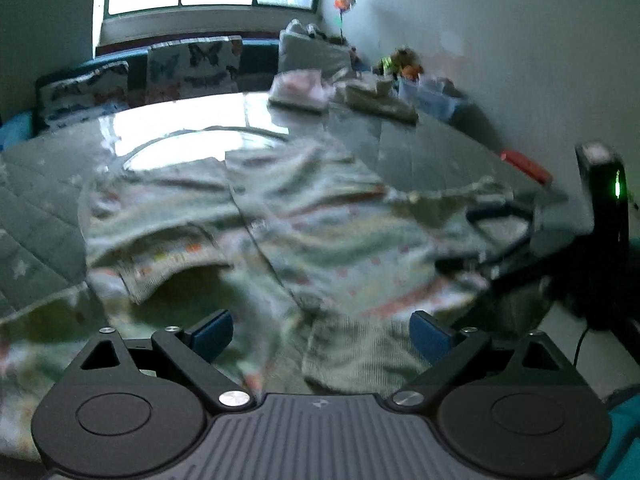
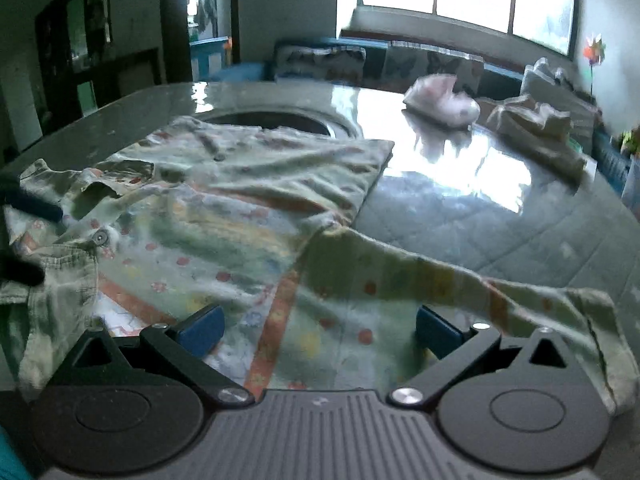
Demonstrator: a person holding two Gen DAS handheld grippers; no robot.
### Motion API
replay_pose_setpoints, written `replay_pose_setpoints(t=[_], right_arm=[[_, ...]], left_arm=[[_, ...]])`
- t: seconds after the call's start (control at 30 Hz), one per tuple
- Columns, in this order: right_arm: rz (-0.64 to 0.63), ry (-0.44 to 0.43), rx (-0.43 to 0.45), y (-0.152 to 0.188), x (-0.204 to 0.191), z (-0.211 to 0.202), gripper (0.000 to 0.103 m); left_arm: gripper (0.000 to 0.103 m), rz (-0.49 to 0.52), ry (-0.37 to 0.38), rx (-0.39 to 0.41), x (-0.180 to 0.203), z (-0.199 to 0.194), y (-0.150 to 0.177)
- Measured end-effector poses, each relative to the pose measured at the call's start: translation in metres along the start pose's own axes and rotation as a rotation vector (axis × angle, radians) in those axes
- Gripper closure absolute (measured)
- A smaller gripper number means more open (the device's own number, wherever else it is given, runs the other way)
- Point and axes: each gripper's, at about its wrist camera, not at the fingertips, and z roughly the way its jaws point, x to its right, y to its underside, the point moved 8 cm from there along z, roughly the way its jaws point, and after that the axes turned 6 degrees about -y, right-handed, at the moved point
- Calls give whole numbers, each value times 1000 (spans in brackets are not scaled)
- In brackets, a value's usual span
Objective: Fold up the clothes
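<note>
A pale green garment with small flowers and orange stripes lies spread and rumpled on the round table. My left gripper is open just above its near part, blue pads wide apart, nothing between them. In the right wrist view the same garment has one side folded over, and a sleeve trails to the right. My right gripper hangs open over the near hem, holding nothing. The other gripper shows at the right edge of the left wrist view and as dark fingers at the left edge of the right wrist view.
A folded pink garment and a beige pile sit at the table's far side. The table has a glossy centre ring. A red object lies by the right rim. A couch with butterfly cushions stands beyond the table.
</note>
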Motion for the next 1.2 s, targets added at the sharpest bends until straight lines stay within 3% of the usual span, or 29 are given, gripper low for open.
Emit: replay_pose_setpoints(t=[0.17, 0.4, 0.73, 0.8, 0.97, 1.2], right_arm=[[20, 15, 3, 3, 6, -7, 0], [115, 46, 49, 10, 31, -24, 0], [273, 266, 60, 43, 110, -54, 0], [297, 273, 59, 46, 119, -59, 0], [300, 239, 102, 31, 119, -60, 0], [269, 283, 95, 4, 135, -25, 0]], left_arm=[[6, 3, 32, 36, 10, 5, -17], [5, 31, 64, 8, 28, 25, -20], [5, 45, 75, -35, 35, 41, -15], [5, 44, 73, -43, 35, 44, -14], [5, 46, 67, -58, 33, 47, -12], [5, 43, 54, -70, 31, 49, -9]])
